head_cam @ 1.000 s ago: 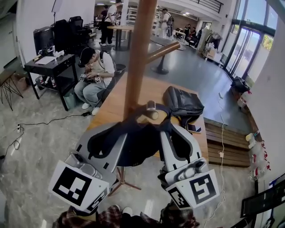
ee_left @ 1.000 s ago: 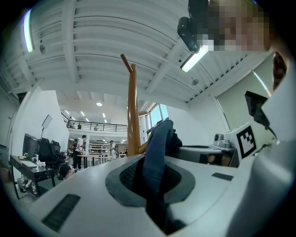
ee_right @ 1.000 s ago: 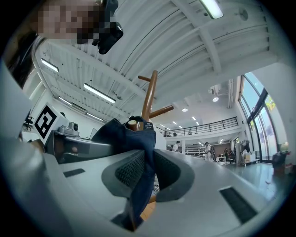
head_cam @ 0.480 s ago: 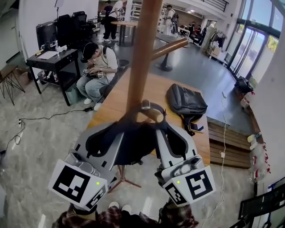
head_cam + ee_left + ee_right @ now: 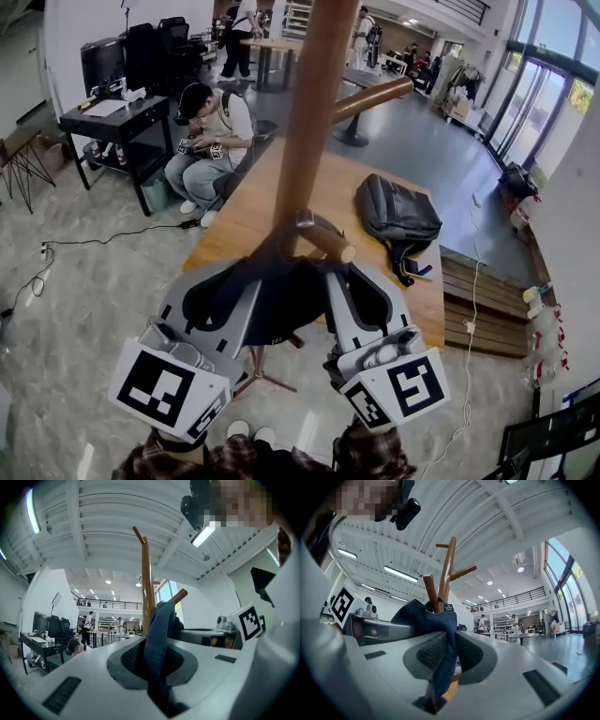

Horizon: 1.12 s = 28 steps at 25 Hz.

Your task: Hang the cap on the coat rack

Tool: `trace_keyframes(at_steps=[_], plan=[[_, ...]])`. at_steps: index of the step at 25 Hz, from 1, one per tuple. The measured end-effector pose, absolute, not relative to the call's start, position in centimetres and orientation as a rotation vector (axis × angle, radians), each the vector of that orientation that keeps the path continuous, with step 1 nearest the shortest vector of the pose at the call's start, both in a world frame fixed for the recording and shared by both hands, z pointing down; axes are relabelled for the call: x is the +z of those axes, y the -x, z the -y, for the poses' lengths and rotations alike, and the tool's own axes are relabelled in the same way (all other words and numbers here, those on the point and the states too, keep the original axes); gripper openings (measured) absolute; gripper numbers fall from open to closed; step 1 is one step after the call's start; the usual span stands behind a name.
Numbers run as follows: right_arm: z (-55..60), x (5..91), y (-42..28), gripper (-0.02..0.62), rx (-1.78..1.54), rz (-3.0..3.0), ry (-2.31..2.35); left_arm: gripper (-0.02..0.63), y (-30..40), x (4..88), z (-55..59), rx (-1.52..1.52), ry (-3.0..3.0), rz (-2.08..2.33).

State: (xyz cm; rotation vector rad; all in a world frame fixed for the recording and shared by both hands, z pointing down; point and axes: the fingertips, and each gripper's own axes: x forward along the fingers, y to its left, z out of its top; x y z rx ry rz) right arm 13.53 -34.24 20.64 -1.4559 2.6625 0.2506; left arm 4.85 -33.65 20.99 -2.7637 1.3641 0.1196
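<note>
With the left gripper [image 5: 225,295] and right gripper [image 5: 366,295] jaws both clamped on the cap [image 5: 281,305], held at the rack's [image 5: 305,122] lower peg [image 5: 328,242], its strap [image 5: 314,223] seemingly barely over the tip, an early release could drop it to the floor [image 5: 75,309].

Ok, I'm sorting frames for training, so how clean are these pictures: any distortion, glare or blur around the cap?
Head view: edges bend with the wide lens, windows bright top right, the cap dark but sharp beside the coat rack. Left gripper view: heavy fisheye, black corners, ceiling beams curved, strip light bright. Right gripper view: same fisheye, cap fabric crisp, no motion blur.
</note>
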Motion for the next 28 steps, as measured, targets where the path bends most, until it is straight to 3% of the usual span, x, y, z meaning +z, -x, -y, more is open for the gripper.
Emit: trace_keyframes(at_steps=[19, 21, 28], plan=[[33.8, 20.3, -13.4, 0.077, 0.262, -2.641, 1.536, 0.044, -4.5, 20.3, 33.5, 0.157, 2.742, -1.374], [33.6, 20.1, -13.3, 0.081, 0.269, -2.634, 1.544, 0.097, -4.3, 19.9, 33.2, 0.172, 2.728, -1.371], [32.4, 19.7, -13.6, 0.134, 0.305, -2.626, 1.575, 0.135, -4.1, 19.3, 31.6, 0.156, 2.702, -1.330]])
